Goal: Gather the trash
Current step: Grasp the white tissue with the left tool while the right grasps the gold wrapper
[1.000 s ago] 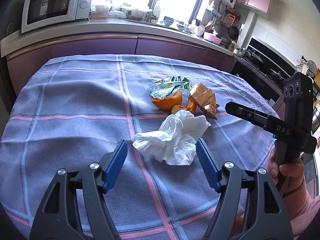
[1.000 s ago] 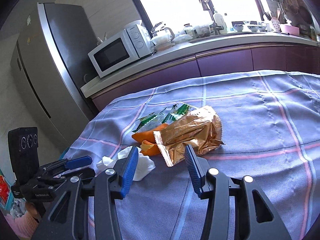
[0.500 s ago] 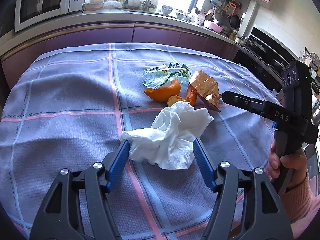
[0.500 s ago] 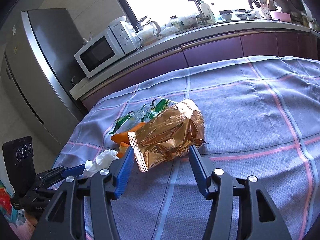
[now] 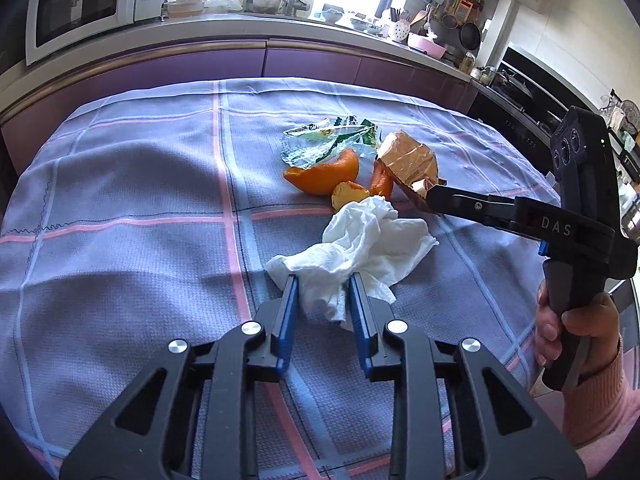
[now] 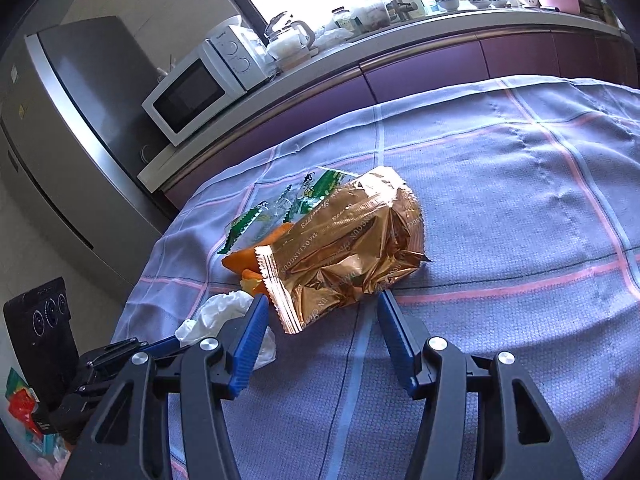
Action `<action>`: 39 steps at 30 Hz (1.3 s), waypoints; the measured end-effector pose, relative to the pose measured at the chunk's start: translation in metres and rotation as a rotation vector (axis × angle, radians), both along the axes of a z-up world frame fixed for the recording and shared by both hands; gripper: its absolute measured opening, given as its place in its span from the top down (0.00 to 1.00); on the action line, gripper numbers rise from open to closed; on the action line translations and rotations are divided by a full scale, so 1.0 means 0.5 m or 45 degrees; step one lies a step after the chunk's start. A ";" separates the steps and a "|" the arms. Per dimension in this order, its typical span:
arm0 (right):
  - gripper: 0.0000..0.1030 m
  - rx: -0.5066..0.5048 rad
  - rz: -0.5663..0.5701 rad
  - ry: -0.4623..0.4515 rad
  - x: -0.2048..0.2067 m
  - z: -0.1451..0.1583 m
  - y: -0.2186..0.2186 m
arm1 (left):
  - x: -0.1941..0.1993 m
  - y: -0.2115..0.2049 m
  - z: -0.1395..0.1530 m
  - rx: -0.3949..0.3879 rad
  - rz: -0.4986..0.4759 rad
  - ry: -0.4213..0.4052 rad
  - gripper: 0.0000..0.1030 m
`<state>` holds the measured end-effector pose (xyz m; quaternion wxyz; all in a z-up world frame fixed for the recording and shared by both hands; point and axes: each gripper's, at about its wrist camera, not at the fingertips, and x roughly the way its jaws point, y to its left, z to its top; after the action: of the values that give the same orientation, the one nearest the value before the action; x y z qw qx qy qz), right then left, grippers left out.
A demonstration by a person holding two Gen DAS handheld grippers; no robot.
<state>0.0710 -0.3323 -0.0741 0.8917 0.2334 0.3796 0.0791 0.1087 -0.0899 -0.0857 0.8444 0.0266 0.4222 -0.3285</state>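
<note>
The crumpled white tissue (image 5: 360, 248) lay on the checked tablecloth (image 5: 120, 208), toward the cloth's near edge and a little right of its middle in the left wrist view. The left gripper (image 5: 323, 292) had just been closing, and its blue pads (image 5: 289, 312) pressed the near end of the tissue from both sides, bunching the paper between them. The far part of the tissue spread loose on the cloth beyond the fingertips.

Just beyond the tissue lay pieces of orange peel (image 5: 324, 174), the nearest touching its far edge. A clear wrapper with green print (image 5: 320, 142) lay behind the peel, toward the far edge of the cloth. The gold foil snack bag (image 6: 344, 248) lay to the right of the peel, partly over it.

The right gripper (image 6: 320, 312) stood with its jaws apart, having opened a little further. The near end of the foil bag lay between its fingers (image 6: 252, 336); the pads did not press on it. The left finger stood just beside the bag's serrated edge, and the right fingertip was close to the bag's near right edge; contact there could not be determined. A hand (image 5: 576, 328) in a pink sleeve (image 5: 600, 408) held the right gripper's handle at the cloth's right edge.
</note>
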 end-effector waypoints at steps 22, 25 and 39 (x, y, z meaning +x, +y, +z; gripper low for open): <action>0.84 0.102 -0.028 0.012 0.023 -0.010 -0.022 | -0.017 0.052 0.018 -0.094 0.034 -0.014 0.84; 0.84 0.106 -0.031 0.014 0.018 -0.010 -0.024 | -0.018 0.060 0.018 -0.099 0.043 -0.013 0.84; 0.50 0.005 -0.170 -0.042 0.027 0.018 -0.070 | -0.014 0.093 0.020 -0.136 0.080 -0.011 0.84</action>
<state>0.0847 -0.3672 -0.0652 0.9007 0.2587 0.3483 0.0239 0.1018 -0.0435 -0.0759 0.8563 -0.0306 0.4012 -0.3238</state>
